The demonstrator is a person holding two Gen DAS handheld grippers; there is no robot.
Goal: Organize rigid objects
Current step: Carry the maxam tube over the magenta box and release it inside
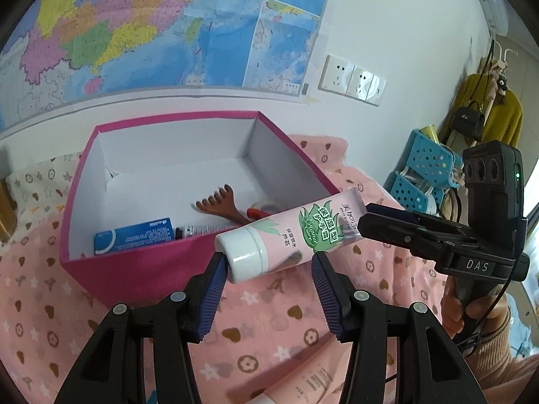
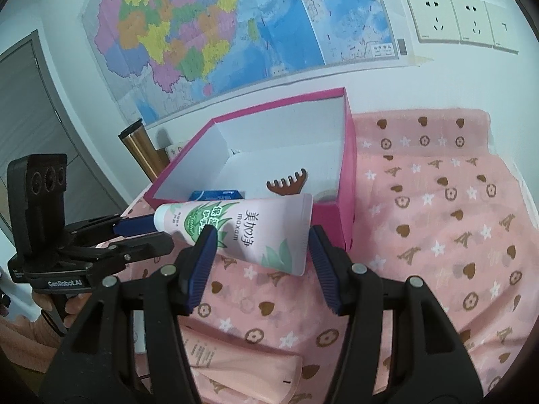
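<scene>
A pink hand-cream tube (image 1: pixel 296 232) with a white cap hangs just over the near rim of a pink box (image 1: pixel 141 266), above the pink patterned bedspread. My left gripper (image 1: pixel 269 259) is shut on the cap end; its pads press either side. My right gripper (image 2: pixel 261 234) is shut on the flat crimped end of the tube (image 2: pixel 256 229). Each gripper shows in the other's view: the right gripper (image 1: pixel 365 220) and the left gripper (image 2: pixel 148 230). In the white-lined box lie a blue carton (image 1: pixel 134 235), a brown wooden comb-like tool (image 1: pixel 219 203), a red-handled item and a small tube.
A second pink tube or carton (image 2: pixel 235 363) lies on the bedspread below my right gripper. A copper flask (image 2: pixel 141 148) stands behind the box (image 2: pixel 348 168). Blue baskets (image 1: pixel 427 165) sit to the right. The map-covered wall is close behind. A person's hand (image 1: pixel 471 306) holds the right gripper.
</scene>
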